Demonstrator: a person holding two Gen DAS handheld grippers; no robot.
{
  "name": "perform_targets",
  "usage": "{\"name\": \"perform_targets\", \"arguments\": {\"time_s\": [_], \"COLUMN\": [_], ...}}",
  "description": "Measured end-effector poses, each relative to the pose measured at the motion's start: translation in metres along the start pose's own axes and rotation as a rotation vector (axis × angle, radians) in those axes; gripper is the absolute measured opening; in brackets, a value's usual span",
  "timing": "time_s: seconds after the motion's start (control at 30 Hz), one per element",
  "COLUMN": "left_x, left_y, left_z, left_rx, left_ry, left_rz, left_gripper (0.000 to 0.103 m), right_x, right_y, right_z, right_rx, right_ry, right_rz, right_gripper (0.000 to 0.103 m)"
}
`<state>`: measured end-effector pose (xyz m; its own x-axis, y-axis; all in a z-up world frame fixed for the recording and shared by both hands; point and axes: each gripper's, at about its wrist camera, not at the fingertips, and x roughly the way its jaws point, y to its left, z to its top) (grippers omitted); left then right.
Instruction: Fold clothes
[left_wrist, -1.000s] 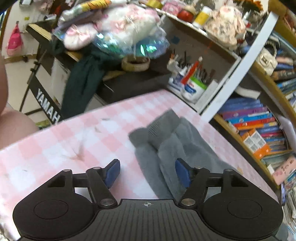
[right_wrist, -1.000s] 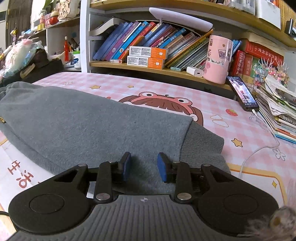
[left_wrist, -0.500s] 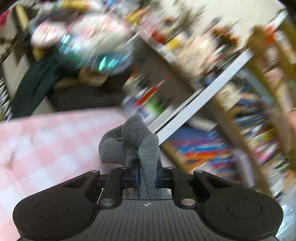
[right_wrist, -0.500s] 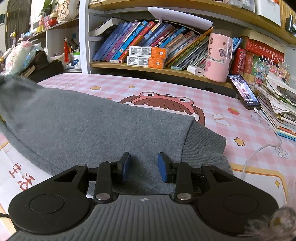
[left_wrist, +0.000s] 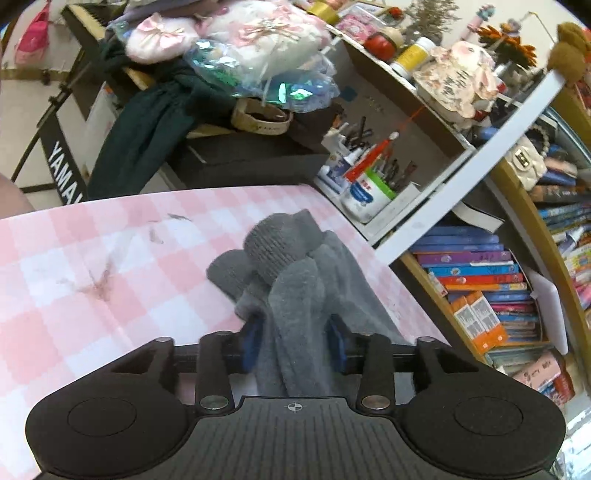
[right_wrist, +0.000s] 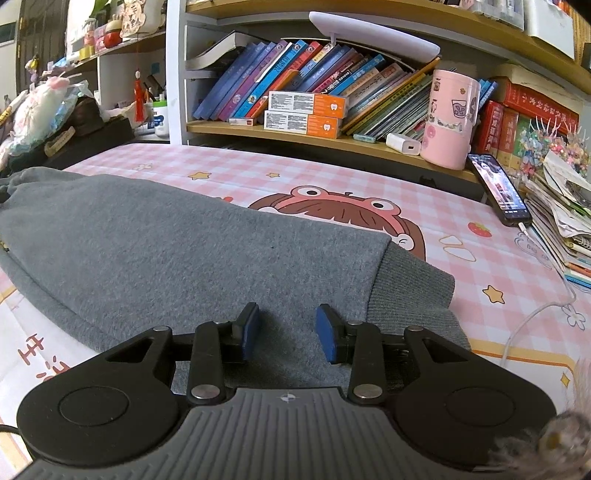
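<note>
The jaws of the left gripper stand part way open, with a bunch of the grey garment sitting loose between the blue pads; half a second ago they were pinched tight on that same bunch and holding it up in the air. Now the cloth is back down on the pink checked tablecloth, heaped in a soft lump with its ribbed cuff curled on top, on the side of the lump toward the pen pot. So that end looks like it has just been lifted over and let go, which I think is one fold being laid down. Moving right, the jaws of the right gripper are open too and hold nothing. They hang just over the flat grey garment, near its other ribbed cuff, the same as a second ago. This part lies smooth, with the cartoon face on the tablecloth peeking out just past it.
</note>
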<state>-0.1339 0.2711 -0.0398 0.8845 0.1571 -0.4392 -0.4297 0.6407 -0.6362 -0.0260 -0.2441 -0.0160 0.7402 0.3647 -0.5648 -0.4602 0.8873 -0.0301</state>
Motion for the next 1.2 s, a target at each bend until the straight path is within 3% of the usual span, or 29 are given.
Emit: {"name": "perform_targets", "arguments": {"time_s": [0.23,0.37,0.47,0.57,0.73,0.9,1.2], "left_x": [0.007,0.011,0.014,0.013,0.012,0.012,0.012], "left_y": [-0.009,-0.013,-0.013,-0.010,-0.009,-0.009,-0.006], "left_z": [0.001,0.002,0.000,-0.002,-0.001,-0.001,-0.001], "left_rx": [0.059,0.086,0.092,0.091,0.096,0.101,0.072], "left_ry": [0.018,0.025,0.020,0.009,0.008,0.007,0.004], "left_rz": [-0.007,0.002,0.015,0.008,0.000,0.000,-0.017], "left_gripper": [0.047,0.040,0.028,0.028,0.028,0.028,0.030], "right_x": [0.001,0.001,0.001,0.001,0.001,0.012,0.049], "right_y": [-0.001,-0.001,-0.001,0.000,0.009,0.037,0.123], "right_z": [0.001,0.001,0.001,0.001,0.007,0.020,0.057], "right_rx": [0.012,0.009,0.009,0.012,0.023,-0.032,-0.171], "right_ry": [-0.001,-0.001,-0.001,-0.001,-0.015,-0.024,-0.046], "right_rz": [0.007,0.005,0.004,-0.001,0.011,0.078,0.280], "right_gripper": [0.034,0.034,0.034,0.034,0.044,0.045,0.047]}}
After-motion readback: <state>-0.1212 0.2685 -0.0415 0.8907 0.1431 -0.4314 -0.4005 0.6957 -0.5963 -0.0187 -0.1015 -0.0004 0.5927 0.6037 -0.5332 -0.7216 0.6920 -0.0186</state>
